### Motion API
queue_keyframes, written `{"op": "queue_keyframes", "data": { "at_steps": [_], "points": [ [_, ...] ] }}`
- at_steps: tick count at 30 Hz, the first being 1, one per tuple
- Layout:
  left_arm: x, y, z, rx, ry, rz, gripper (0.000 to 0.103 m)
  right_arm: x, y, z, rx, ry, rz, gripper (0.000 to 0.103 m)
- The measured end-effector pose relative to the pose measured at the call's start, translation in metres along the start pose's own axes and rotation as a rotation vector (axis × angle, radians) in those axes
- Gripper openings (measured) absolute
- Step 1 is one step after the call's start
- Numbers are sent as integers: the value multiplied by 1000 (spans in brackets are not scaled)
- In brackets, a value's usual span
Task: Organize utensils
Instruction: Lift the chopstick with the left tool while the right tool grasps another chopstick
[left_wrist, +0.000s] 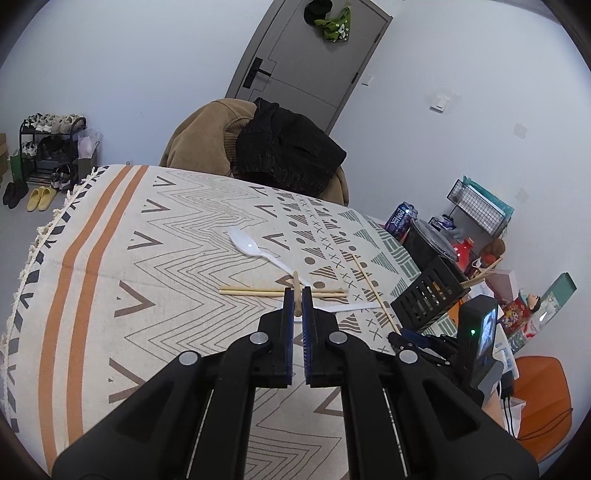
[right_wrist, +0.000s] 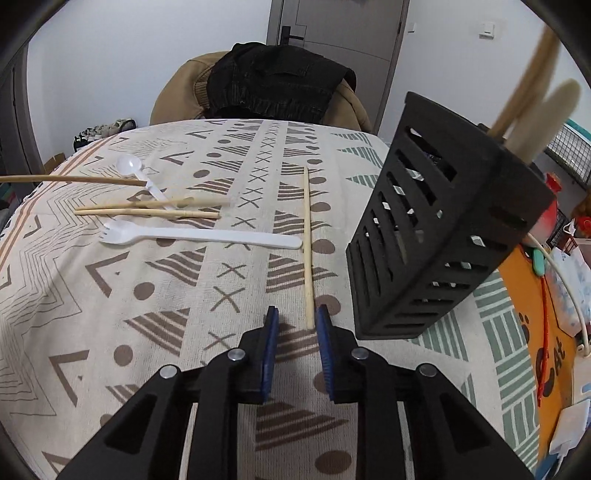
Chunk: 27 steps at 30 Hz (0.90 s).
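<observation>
My left gripper (left_wrist: 297, 300) is shut on a wooden chopstick (left_wrist: 296, 291) and holds it above the patterned cloth; that chopstick shows in the right wrist view (right_wrist: 74, 179) sticking in from the left edge. Two more chopsticks (left_wrist: 258, 291) lie side by side on the cloth, with a white plastic spoon (left_wrist: 246, 243) behind them and a white fork (right_wrist: 199, 235) in front. My right gripper (right_wrist: 295, 317) is open, its tips either side of the near end of a single chopstick (right_wrist: 307, 243). The black slotted utensil holder (right_wrist: 439, 236) stands to its right with utensils in it.
The table wears a patterned cloth (right_wrist: 110, 332). A chair draped with brown and black jackets (left_wrist: 280, 155) stands behind it. Cluttered items, a wire basket (left_wrist: 476, 206) and an orange stool (left_wrist: 543, 395) sit to the right. A shoe rack (left_wrist: 51, 147) is far left.
</observation>
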<state>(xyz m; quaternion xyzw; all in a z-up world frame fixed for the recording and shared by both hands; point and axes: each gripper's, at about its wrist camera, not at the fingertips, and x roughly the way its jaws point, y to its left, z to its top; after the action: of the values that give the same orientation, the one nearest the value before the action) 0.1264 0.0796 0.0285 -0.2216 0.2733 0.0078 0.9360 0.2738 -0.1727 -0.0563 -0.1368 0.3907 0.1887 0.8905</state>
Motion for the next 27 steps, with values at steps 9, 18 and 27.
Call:
{"op": "queue_keyframes", "data": {
  "at_steps": [9,18,27],
  "points": [
    [-5,-9,1,19,-16,15,5,-7,5,-4,-11,-5,82,6],
    [-16,-39,5,70,-46,13,5,-64,-6,-25,26,-104,226,6],
    [-22,-71,4,122,-51,-12,5,-121,-32,-38,78,-211,311,5]
  ]
}}
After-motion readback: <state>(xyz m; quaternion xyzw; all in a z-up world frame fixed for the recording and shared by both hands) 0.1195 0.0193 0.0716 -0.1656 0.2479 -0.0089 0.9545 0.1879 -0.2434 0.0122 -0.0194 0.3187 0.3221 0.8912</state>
